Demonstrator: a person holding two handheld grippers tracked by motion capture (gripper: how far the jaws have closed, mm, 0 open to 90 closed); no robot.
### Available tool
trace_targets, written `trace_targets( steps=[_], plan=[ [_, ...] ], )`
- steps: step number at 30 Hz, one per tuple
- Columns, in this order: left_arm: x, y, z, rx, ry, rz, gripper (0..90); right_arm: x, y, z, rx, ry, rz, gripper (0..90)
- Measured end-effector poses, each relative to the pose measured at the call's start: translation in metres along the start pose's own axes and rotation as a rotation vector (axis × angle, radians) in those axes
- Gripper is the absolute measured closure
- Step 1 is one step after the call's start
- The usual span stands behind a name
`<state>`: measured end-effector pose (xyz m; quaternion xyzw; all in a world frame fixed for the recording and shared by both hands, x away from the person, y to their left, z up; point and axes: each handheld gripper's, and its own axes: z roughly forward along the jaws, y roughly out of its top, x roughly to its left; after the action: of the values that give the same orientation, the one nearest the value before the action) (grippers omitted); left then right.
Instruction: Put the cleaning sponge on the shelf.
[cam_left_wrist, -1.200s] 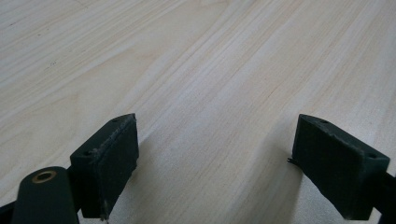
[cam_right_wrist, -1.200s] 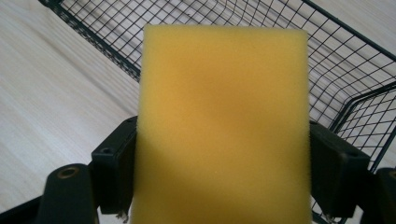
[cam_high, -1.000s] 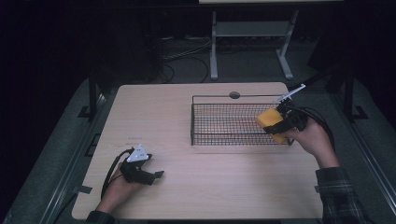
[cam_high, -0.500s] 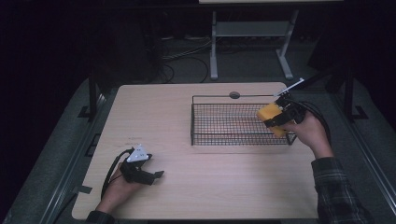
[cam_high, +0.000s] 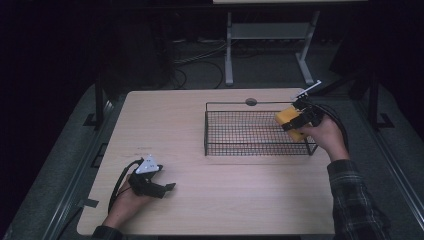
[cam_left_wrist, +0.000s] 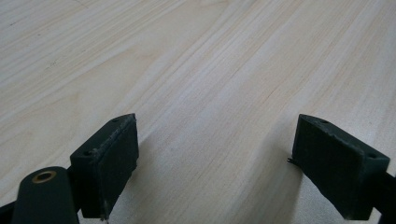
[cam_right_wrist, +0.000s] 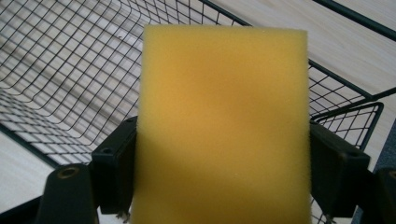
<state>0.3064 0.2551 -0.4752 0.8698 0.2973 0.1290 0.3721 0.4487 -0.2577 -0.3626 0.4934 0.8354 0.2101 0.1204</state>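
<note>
— What do we see changed from a second ago?

— Our right gripper (cam_high: 296, 120) has carried the yellow sponge (cam_high: 287, 118) a little farther back along the right end of the wire basket (cam_high: 235, 105) — it was nearer the front rim before. The left gripper (cam_high: 162, 186) has kept its place at the table's (cam_high: 175, 115) near left corner.

— And the grips?

— In the right gripper view the sponge (cam_right_wrist: 224, 126) sits squeezed between both black pads, which stand wide apart because the block is wide. In the left gripper view our jaws gape with nothing between them, bare wood beneath.

— Where exactly is the sponge?

— Above the basket's right end, just inside its right wall; we cannot tell whether it touches the wire.

— Room to move?

— The basket floor (cam_right_wrist: 60, 70) lies open to the left of the sponge. Between the basket and our left gripper the tabletop is bare, and the table's right edge runs close beside the right hand (cam_high: 327, 137).
</note>
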Motion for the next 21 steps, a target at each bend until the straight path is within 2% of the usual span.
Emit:
trace_targets(
  steps=[21],
  plan=[
    [0.000, 0.000, 0.000, 0.000, 0.000, -0.001, 13.9, -0.010, 0.002, 0.033, 0.032, -0.011, 0.045, 21.9]
  ],
)
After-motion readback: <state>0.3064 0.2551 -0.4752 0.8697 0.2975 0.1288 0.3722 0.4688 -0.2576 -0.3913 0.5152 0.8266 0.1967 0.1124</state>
